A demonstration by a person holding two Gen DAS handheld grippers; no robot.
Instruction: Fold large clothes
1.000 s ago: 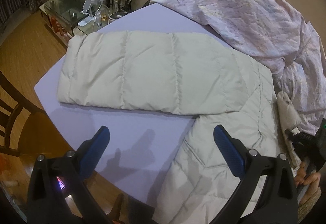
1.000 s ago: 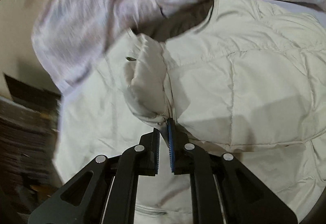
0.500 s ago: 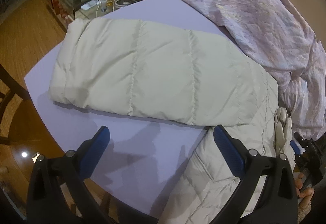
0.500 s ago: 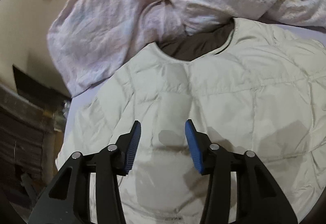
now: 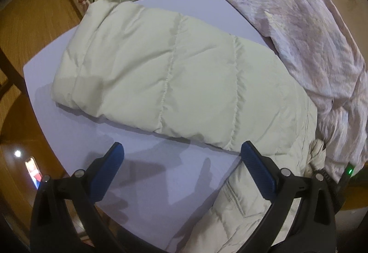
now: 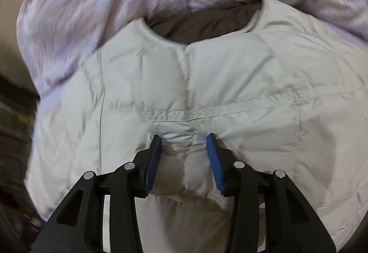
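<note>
Mid-fold: cream puffer jacket on the bench; left gripper jaws wide, empty; right gripper jaws part-open, perhaps pressing the chest; next, grasp the sleeve.

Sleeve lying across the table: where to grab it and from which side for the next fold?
Take the sleeve at its free cuff end, coming in from the bare table side with the open left claw. The cuff is the one loose end; the other end runs into the jacket body, and the puffy quilting needs a wide bite. This is a judgement.
</note>
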